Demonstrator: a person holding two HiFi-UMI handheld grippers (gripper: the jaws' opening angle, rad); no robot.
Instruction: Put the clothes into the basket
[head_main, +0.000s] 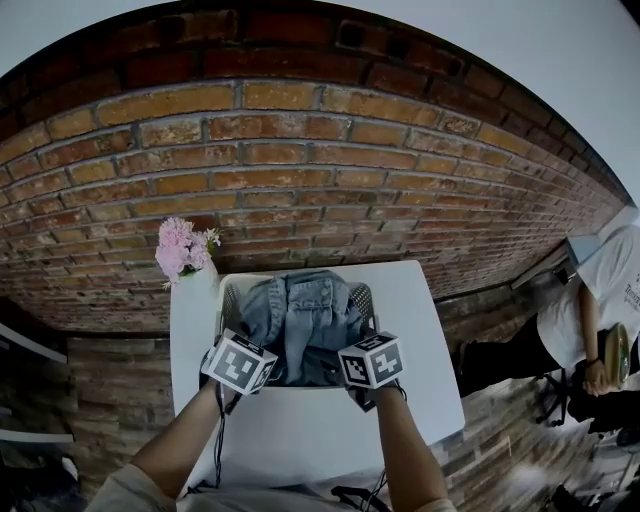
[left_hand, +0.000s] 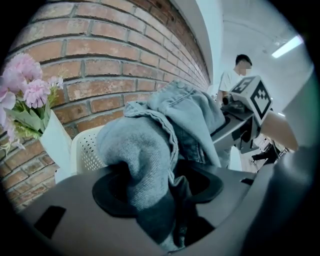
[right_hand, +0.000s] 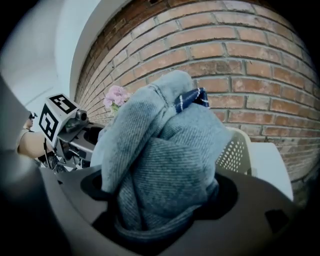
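Both grippers, left (left_hand: 157, 186) and right (right_hand: 161, 196), are clamped on a bunched blue denim garment (head_main: 300, 318) heaped in the white perforated plastic basket (head_main: 228, 296). The basket stands on a white table (head_main: 300, 432) against a red brick wall (head_main: 300, 180). Only the right gripper view shows a navy striped tab (right_hand: 192, 97) on the garment.

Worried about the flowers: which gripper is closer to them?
The left gripper, shut on the denim garment toward the flowers; the right gripper grips its far side.
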